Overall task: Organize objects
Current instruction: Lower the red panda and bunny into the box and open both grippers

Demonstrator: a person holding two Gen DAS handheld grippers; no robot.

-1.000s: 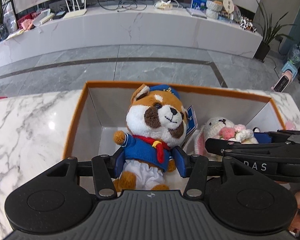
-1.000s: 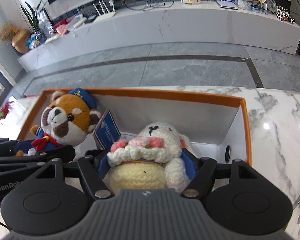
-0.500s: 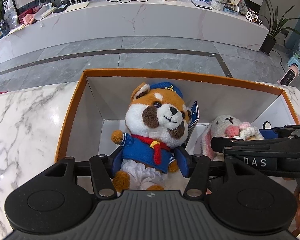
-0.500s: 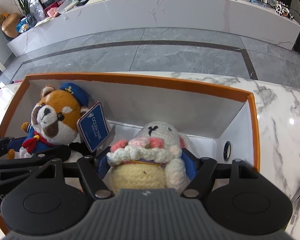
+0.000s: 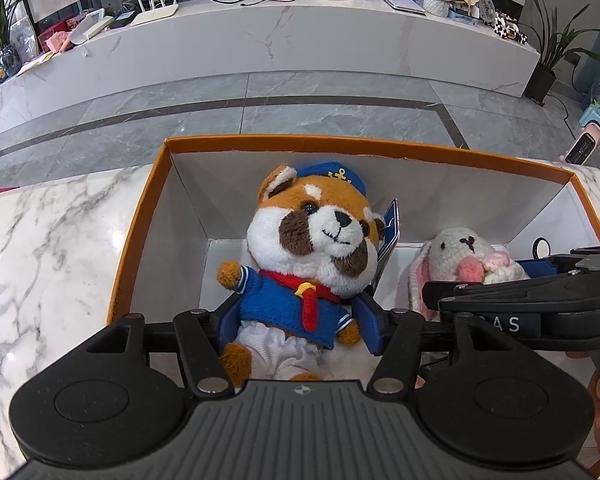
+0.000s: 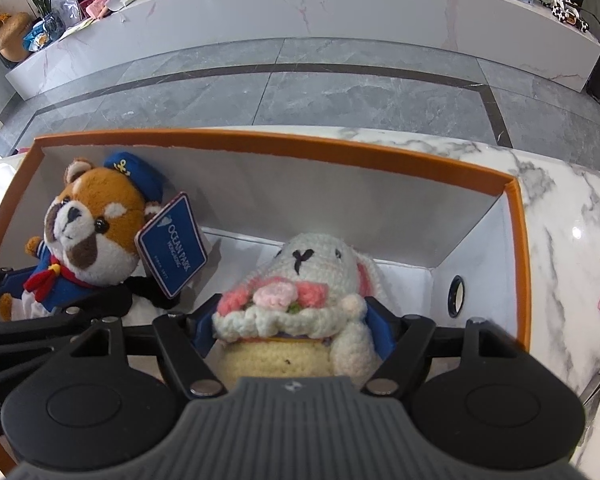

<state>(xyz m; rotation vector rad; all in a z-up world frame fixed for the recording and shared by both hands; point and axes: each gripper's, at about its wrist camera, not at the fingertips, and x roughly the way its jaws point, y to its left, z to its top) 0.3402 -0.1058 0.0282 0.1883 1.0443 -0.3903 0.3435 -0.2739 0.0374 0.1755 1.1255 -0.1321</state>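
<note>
- Blue pads of my left gripper (image 5: 296, 330) are clamped on the sailor fox plush (image 5: 312, 264) at the torso, one pad on each side of its blue jacket.
- My right gripper (image 6: 290, 330) is closed the same way on the crochet bunny (image 6: 312, 292), pads squeezing its sides just below the arms.
- Both toys sit low inside the orange-rimmed box (image 5: 340, 148), fox toward the left end, bunny to its right, near each other but apart. Can't tell if either touches the floor of the box.
- Handling, my guess: both light, soft and compressible, nothing fragile. Plush gives under the pads, so a mid-body grip is the stable one; limbs, ears or hat would just flop.
- Fox: orange-and-white face, brown cheek patches, blue cap with gold anchor, red neckerchief, white shorts. Blue hang tag (image 6: 172, 246) beside its head, could snag.
- Bunny: off-white yarn, pink-lined floppy ears, stitched nose, holds a pink crochet bouquet, yellowish body.
- Box stands on a marble tabletop (image 5: 48, 248).
</note>
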